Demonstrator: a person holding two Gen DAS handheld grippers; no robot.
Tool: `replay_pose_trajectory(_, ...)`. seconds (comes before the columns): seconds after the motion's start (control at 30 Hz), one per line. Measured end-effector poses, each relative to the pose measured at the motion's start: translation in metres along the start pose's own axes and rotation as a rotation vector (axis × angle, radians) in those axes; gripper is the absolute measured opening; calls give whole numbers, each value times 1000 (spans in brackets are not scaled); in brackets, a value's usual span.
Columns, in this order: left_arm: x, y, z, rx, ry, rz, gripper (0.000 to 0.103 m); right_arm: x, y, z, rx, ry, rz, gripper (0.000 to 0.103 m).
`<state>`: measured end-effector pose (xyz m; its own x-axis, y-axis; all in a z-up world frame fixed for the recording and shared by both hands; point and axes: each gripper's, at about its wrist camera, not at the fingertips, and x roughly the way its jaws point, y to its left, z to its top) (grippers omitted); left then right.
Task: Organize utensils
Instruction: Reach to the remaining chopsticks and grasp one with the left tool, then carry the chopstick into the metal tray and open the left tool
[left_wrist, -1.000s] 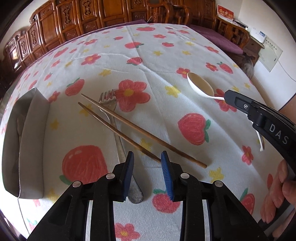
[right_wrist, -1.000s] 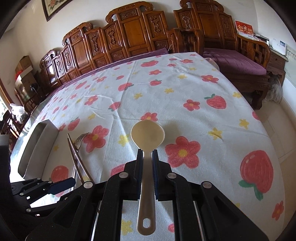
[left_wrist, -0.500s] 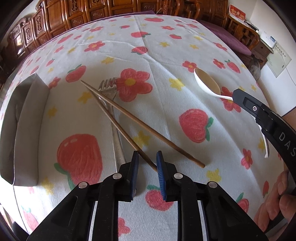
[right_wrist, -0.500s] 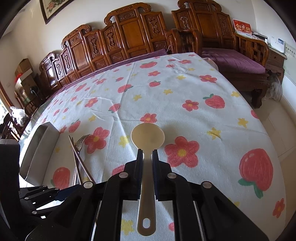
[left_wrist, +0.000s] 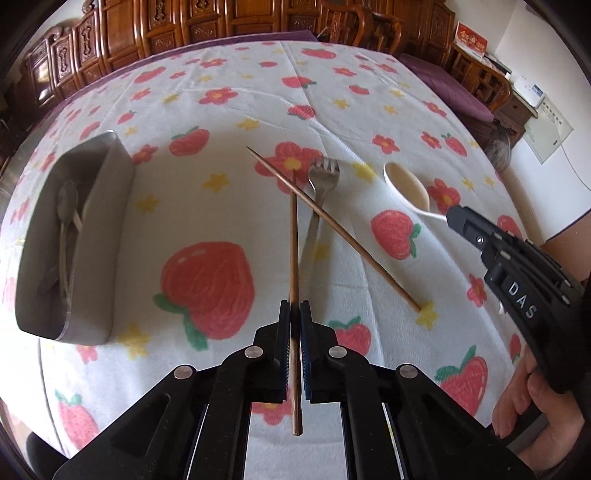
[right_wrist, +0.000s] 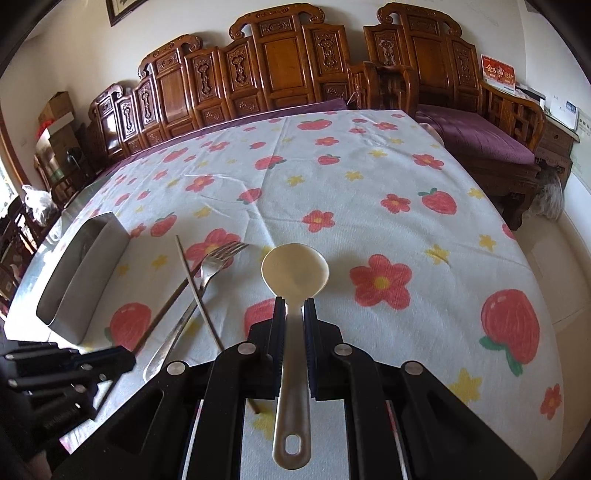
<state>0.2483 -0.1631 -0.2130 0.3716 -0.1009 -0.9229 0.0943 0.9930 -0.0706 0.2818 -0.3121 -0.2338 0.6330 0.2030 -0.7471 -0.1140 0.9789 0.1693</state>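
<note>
"DAS" in white letters marks the black right gripper (left_wrist: 448, 218), clamped on a cream plastic spoon (right_wrist: 294, 275) held above the strawberry-print tablecloth (left_wrist: 229, 110). Left gripper (left_wrist: 294, 314), pinched tight on one brown wooden chopstick (left_wrist: 294, 236); 2nd chopstick (left_wrist: 332, 227) crosses a steel fork (left_wrist: 320, 192) nr a steel tray (left_wrist: 118, 192).

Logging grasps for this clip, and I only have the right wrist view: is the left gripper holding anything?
Observer: Yes. The left gripper is shut on one chopstick, gripped partway along its length.
Operator: From here I can't see inside the metal tray. Is anything in it?
Observer: Yes. The metal tray has at least one metal spoon lying in it.
</note>
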Motion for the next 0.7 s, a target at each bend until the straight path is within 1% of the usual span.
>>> replay_pose_trajectory(0.17,-25,24,0,-10,-34,-4,4,-10,9,-4,-8,-2,10,12)
replay_pose_trajectory(0.23,-30,33,1,-11,-34,-5,4,-14,15,-7,-14,5,19,12)
replay_pose_trajectory(0.33,-36,48,1,-19,-35,-14,4,-20,27,-13,-51,8,5,12)
replay_pose_trajectory(0.47,-43,67,-1,-36,-37,-49,4,-31,40,-18,-77,24,1,12)
replay_pose_trajectory(0.57,-48,80,-4,-41,-41,-74,4,-40,48,-16,-91,23,0,12)
replay_pose_trajectory(0.63,-53,88,-8,-47,-40,-89,4,-48,55,-12,-87,22,16,12)
replay_pose_trajectory(0.7,-61,97,-10,-47,-52,-107,4,-54,62,-8,-93,18,19,12)
